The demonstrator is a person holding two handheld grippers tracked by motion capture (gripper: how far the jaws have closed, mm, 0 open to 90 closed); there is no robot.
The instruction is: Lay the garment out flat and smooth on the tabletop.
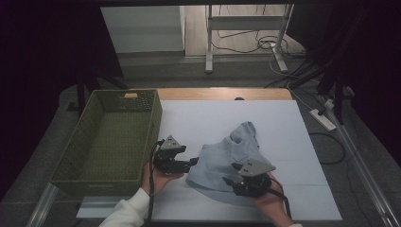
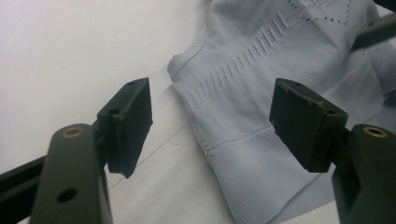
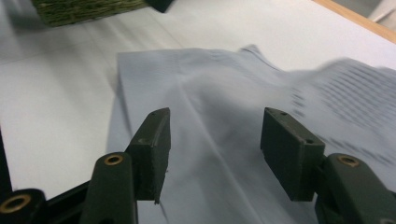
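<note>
A pale blue knitted garment (image 1: 231, 153) lies crumpled on the white tabletop (image 1: 283, 127), slightly right of centre. My left gripper (image 1: 193, 161) is at the garment's left edge, pointing right. In the left gripper view it (image 2: 212, 93) stands open, and the ribbed hem (image 2: 243, 172) lies below the gap without touching either pad. My right gripper (image 1: 230, 172) hovers over the garment's near part. Seen in the right gripper view, it (image 3: 217, 116) is open too, with a fold of the cloth (image 3: 210, 93) beneath the jaws and nothing pinched.
An empty olive woven basket (image 1: 156, 123) stands at the table's left, close to my left hand; its corner (image 3: 84, 9) appears in the right gripper view. A wooden strip (image 1: 222, 93) borders the far edge. Cables, a power strip (image 1: 323, 119) and desk legs are on the floor beyond.
</note>
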